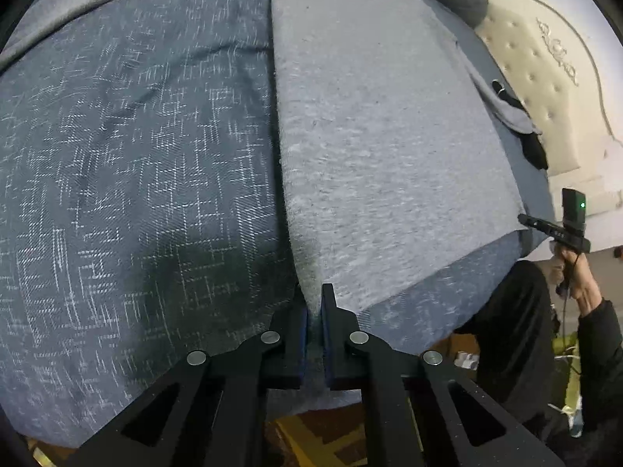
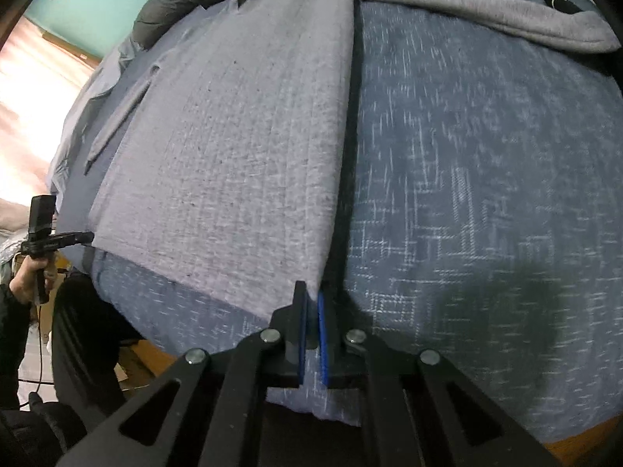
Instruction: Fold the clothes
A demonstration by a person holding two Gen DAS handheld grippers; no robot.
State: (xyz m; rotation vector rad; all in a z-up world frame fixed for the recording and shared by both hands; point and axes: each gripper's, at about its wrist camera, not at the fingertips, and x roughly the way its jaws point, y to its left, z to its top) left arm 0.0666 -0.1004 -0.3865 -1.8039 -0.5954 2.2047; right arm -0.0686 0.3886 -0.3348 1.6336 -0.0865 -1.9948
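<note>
A light grey knit garment (image 1: 381,136) lies flat on a blue patterned bedspread (image 1: 136,155). My left gripper (image 1: 316,303) is shut on its near left corner at the bed's edge. In the right wrist view the same garment (image 2: 233,155) spreads to the left, and my right gripper (image 2: 311,299) is shut on its near right corner. Each gripper shows small in the other's view, held by a hand: the right gripper (image 1: 523,218) and the left gripper (image 2: 87,237). One grey sleeve (image 2: 486,11) stretches sideways across the bedspread.
A dark jacket (image 2: 167,7) is bunched at the far end of the bed. A tufted cream headboard (image 1: 545,78) stands beyond it. A black item (image 1: 533,148) lies by the garment's far side. The person's dark-clothed leg (image 1: 510,330) is against the bed's near edge.
</note>
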